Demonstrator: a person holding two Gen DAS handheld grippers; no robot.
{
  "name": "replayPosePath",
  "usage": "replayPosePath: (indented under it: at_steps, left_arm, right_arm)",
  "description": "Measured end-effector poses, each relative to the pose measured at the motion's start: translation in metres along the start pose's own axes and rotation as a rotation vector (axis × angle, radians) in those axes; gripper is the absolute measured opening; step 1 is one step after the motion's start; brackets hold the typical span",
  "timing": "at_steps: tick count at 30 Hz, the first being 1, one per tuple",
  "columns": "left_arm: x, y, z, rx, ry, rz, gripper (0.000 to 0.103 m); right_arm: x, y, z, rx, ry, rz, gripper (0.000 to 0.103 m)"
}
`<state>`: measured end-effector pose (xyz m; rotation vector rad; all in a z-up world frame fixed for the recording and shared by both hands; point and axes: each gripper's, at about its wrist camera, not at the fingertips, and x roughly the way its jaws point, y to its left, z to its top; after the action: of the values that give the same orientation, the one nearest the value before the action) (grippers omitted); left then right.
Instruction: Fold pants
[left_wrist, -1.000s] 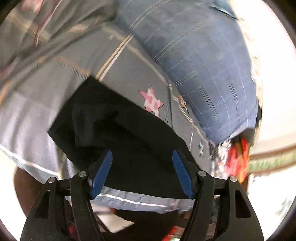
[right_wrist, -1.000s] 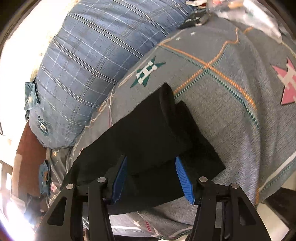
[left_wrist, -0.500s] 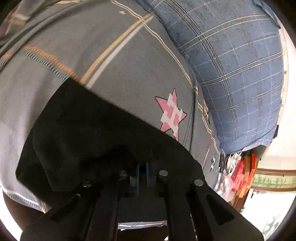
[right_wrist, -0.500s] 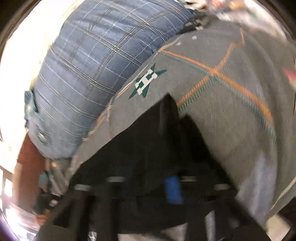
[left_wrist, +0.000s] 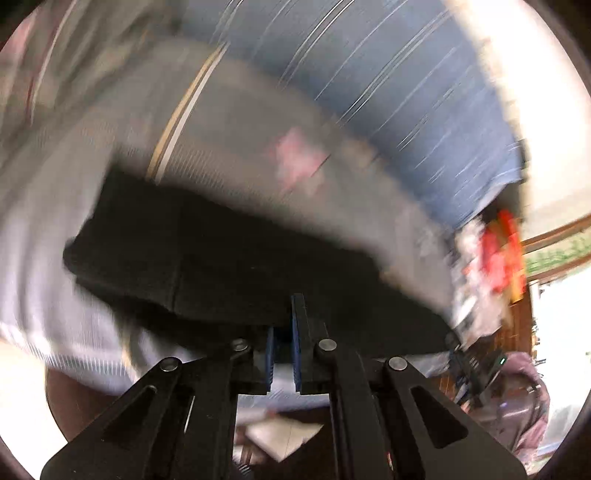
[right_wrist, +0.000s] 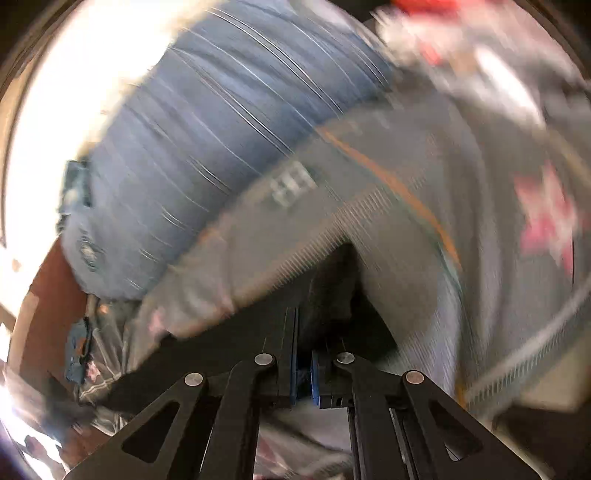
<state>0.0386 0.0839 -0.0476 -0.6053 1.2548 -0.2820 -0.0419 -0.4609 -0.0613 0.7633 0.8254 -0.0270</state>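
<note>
The black pants (left_wrist: 229, 258) lie folded on a grey patterned bedspread (left_wrist: 236, 122). In the left wrist view my left gripper (left_wrist: 283, 332) is shut on the near edge of the pants, its blue pads close together with black cloth between them. In the right wrist view my right gripper (right_wrist: 303, 354) is shut on the pants (right_wrist: 332, 295) too, and the cloth rises between the fingers. Both views are blurred by motion.
A blue checked pillow (left_wrist: 388, 92) lies beyond the pants, and shows in the right wrist view (right_wrist: 221, 140) too. Red and white clutter (left_wrist: 495, 258) sits at the bed's right end. The bedspread's edge (left_wrist: 55, 332) drops off near me.
Both grippers were open over the pants one second ago. They have closed on the pants' near edge and now move with it, blurring both views.
</note>
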Motion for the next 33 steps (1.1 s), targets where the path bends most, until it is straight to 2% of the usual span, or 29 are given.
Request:
replayPosePath:
  at_steps: [1, 3, 5, 6, 7, 8, 9, 10, 11, 12, 15, 17, 19, 20, 21, 23, 24, 26, 28, 29, 31, 33]
  left_arm:
    - [0.016, 0.020, -0.008, -0.065, 0.051, 0.022, 0.004]
    - [0.024, 0.043, -0.015, -0.153, 0.092, -0.041, 0.004]
    - [0.006, 0.055, -0.016, -0.217, 0.051, -0.147, 0.005]
    - [-0.007, 0.056, -0.015, -0.215, 0.009, -0.181, 0.013]
    - [-0.018, 0.056, -0.014, -0.206, -0.028, -0.197, 0.033]
    - [-0.032, 0.056, -0.014, -0.189, -0.078, -0.199, 0.050]
    - [-0.043, 0.058, -0.013, -0.180, -0.124, -0.196, 0.079]
    - [-0.048, 0.059, -0.012, -0.187, -0.152, -0.186, 0.088]
    - [-0.052, 0.064, -0.012, -0.207, -0.182, -0.169, 0.088]
    - [-0.047, 0.068, -0.008, -0.216, -0.173, -0.167, 0.088]
    - [-0.022, 0.078, -0.002, -0.262, -0.106, -0.146, 0.086]
    - [-0.008, 0.077, 0.001, -0.252, -0.075, -0.101, 0.070]
    - [-0.008, 0.070, 0.007, -0.211, -0.076, -0.068, 0.027]
    - [-0.013, 0.065, 0.013, -0.179, -0.093, -0.055, 0.020]
    - [-0.023, 0.060, 0.019, -0.154, -0.122, -0.067, 0.011]
    - [-0.045, 0.053, 0.026, -0.137, -0.197, -0.107, 0.009]
    - [-0.054, 0.050, 0.027, -0.123, -0.231, -0.104, 0.009]
    - [-0.061, 0.049, 0.025, -0.086, -0.274, -0.048, 0.009]
    - [-0.048, 0.051, 0.026, -0.080, -0.251, 0.006, 0.009]
    - [-0.034, 0.060, 0.023, -0.096, -0.201, 0.033, 0.009]
    - [-0.023, 0.073, 0.019, -0.134, -0.140, 0.020, 0.009]
    - [-0.022, 0.079, 0.012, -0.160, -0.111, -0.017, 0.009]
  right_arm:
    - [0.006, -0.010, -0.004, 0.032, 0.020, -0.002, 0.005]
    - [0.013, -0.018, -0.008, 0.063, 0.030, -0.002, 0.006]
    - [0.011, -0.019, -0.009, 0.069, 0.028, 0.004, 0.009]
    - [0.010, -0.017, -0.008, 0.064, 0.027, 0.010, 0.010]
    - [0.009, -0.017, -0.008, 0.059, 0.032, 0.011, 0.011]
    - [0.008, -0.016, -0.007, 0.055, 0.035, 0.003, 0.016]
    - [0.007, -0.017, -0.006, 0.050, 0.036, -0.009, 0.026]
    - [0.008, -0.017, -0.005, 0.049, 0.036, -0.018, 0.031]
    - [0.009, -0.017, -0.005, 0.053, 0.034, -0.024, 0.035]
    - [0.010, -0.017, -0.005, 0.057, 0.034, -0.027, 0.035]
    - [0.017, -0.014, -0.003, 0.035, 0.037, -0.044, 0.035]
    - [0.019, -0.009, 0.001, -0.008, 0.032, -0.066, 0.032]
    - [0.021, -0.003, 0.010, -0.056, 0.034, -0.076, 0.017]
    - [0.020, 0.001, 0.017, -0.078, 0.033, -0.075, 0.005]
    - [0.017, 0.007, 0.027, -0.083, 0.025, -0.052, 0.005]
    - [0.002, 0.021, 0.041, -0.100, -0.025, 0.006, 0.005]
    - [-0.005, 0.028, 0.044, -0.124, -0.053, 0.012, 0.005]
    - [-0.009, 0.032, 0.042, -0.148, -0.076, 0.002, 0.005]
    - [-0.002, 0.021, 0.029, -0.131, -0.051, -0.035, 0.005]
    - [0.005, 0.015, 0.023, -0.120, -0.028, -0.054, 0.005]
    - [0.021, -0.005, 0.011, -0.084, 0.037, -0.117, 0.006]
    - [0.020, -0.022, 0.003, -0.013, 0.040, -0.067, 0.008]
